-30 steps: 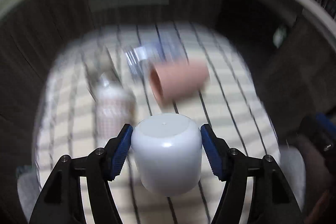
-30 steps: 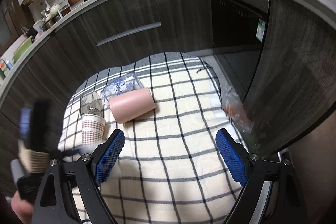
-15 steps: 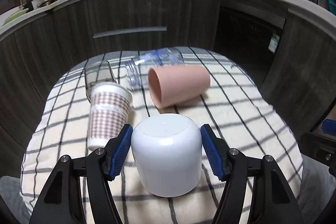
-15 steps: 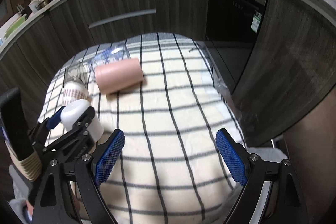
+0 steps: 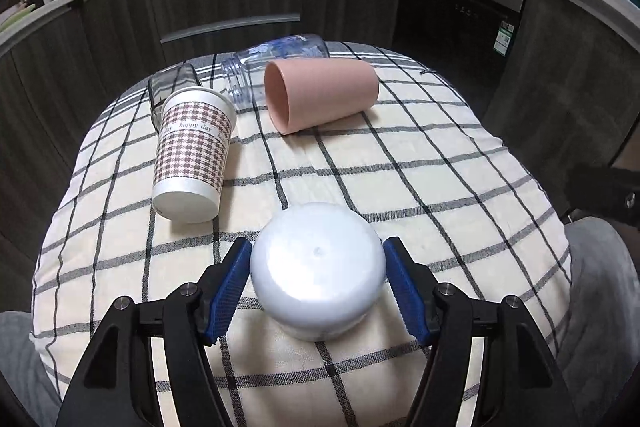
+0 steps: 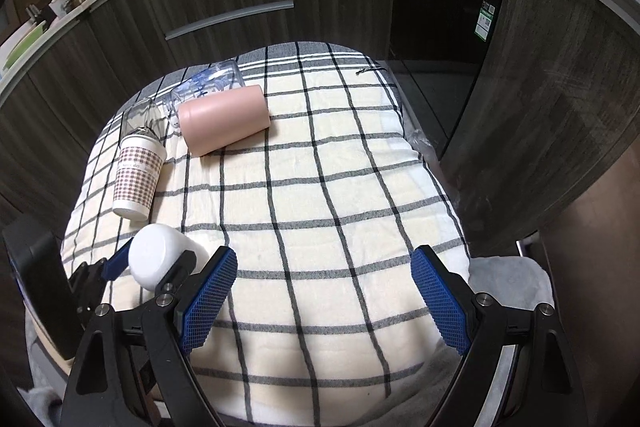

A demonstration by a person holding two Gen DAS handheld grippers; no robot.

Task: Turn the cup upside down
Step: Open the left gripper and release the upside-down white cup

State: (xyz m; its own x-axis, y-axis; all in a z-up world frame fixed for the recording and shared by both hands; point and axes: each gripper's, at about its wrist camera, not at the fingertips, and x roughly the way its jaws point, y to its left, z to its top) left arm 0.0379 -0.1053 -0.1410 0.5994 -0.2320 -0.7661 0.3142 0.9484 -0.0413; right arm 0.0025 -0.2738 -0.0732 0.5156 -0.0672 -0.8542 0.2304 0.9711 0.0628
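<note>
We have the white cup (image 5: pixel 318 269) base-up, pinched in our left gripper (image 5: pixel 316 287); it looks flipped, just needs releasing onto the cloth (image 5: pixel 400 187). Our right gripper (image 6: pixel 324 303) hangs wide, empty.

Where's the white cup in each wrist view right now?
Left wrist: white cup bottom centre, base up, between the left gripper pads.
Right wrist: lower left, beside that gripper.
Shared landmark: pink cup lying on its side.
</note>
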